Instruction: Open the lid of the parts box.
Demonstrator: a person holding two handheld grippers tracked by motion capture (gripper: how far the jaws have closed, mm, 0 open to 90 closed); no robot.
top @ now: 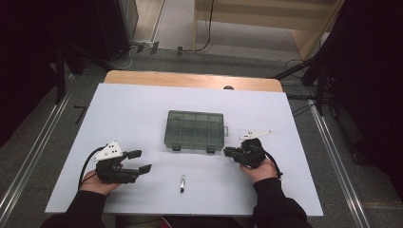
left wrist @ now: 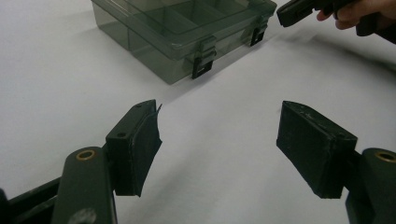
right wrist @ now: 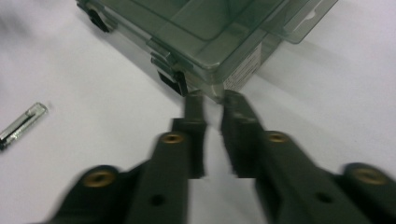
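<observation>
- we saw the green compartment box mid-table, lid latched
- our right gripper, jaws together and empty, sat just beside its corner latch
- our left gripper gaped apart, empty
- a small metal piece lay nearer us, well clear of both

text: none legible | label on organizer box corner (white sticker, print too blurred to read)

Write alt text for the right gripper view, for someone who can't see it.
The right gripper points its two black jaws, closed with nothing between them, at the near corner of a smoky clear compartment box, just beside a black latch. The box sits on a white table, and a small silver clip-like object lies off to the left.
</observation>
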